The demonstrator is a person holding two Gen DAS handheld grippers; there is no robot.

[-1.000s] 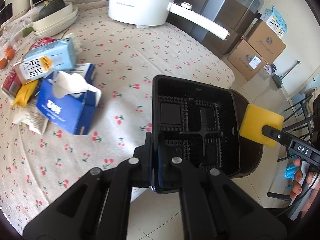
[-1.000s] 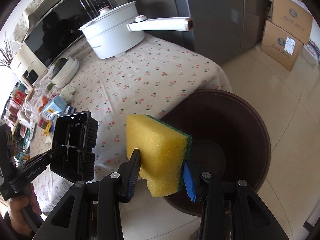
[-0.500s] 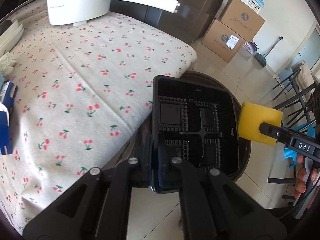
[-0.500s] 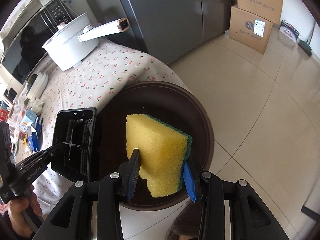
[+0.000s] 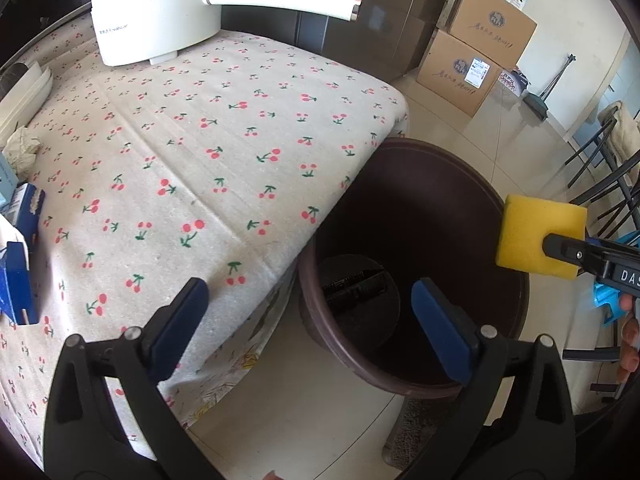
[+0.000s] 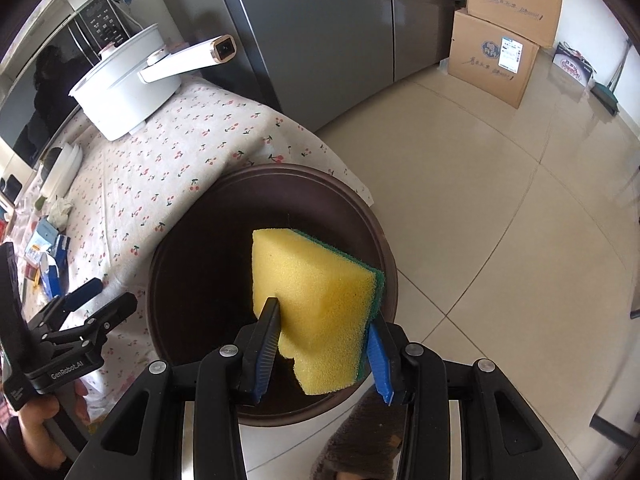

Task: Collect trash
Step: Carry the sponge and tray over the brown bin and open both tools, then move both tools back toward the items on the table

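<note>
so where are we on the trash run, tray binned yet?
Done: the black tray lies at the bottom of the brown bin; the left gripper has just opened and is empty above it. In hand: the right gripper is clamped on the yellow sponge over the bin, not yet dropped. Left: cartons and crumpled tissue at the table's far end.

The tablecloth (image 5: 208, 128) is cream with red cherries (green stems). The bin (image 5: 516, 300) is dark brown; the sponge (image 6: 316, 300) is yellow, backed in green.
</note>
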